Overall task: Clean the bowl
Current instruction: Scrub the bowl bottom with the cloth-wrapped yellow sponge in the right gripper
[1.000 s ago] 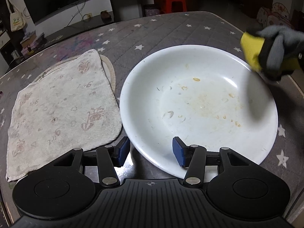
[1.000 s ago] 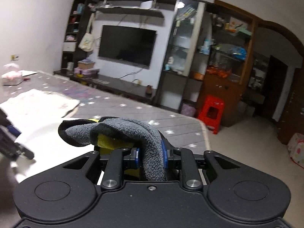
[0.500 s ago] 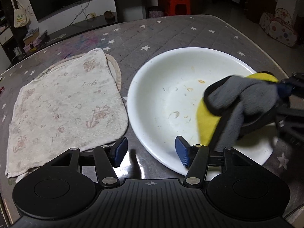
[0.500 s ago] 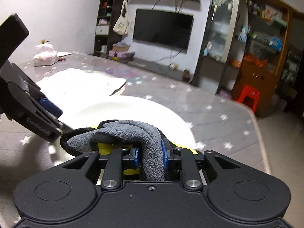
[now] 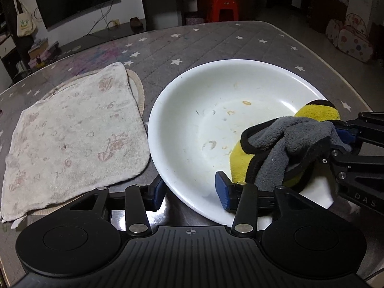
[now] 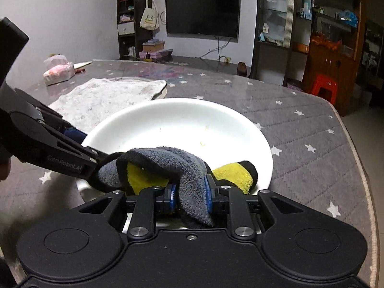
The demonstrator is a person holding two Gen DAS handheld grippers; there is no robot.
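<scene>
A wide white bowl with dried yellowish stains sits on the star-patterned table. My right gripper is shut on a grey-and-yellow cloth. The cloth lies against the bowl's inner right side. My left gripper straddles the bowl's near rim, one blue pad outside it and one inside. Its jaws are closing, and the pads do not visibly press on the rim.
A stained white towel lies left of the bowl over a round mat. A tissue pack sits at the far left of the table. The table's edge runs close to the bowl's right.
The right gripper came down from above the bowl's right rim and brought the cloth into the bowl. The left jaws have narrowed around the near rim.
</scene>
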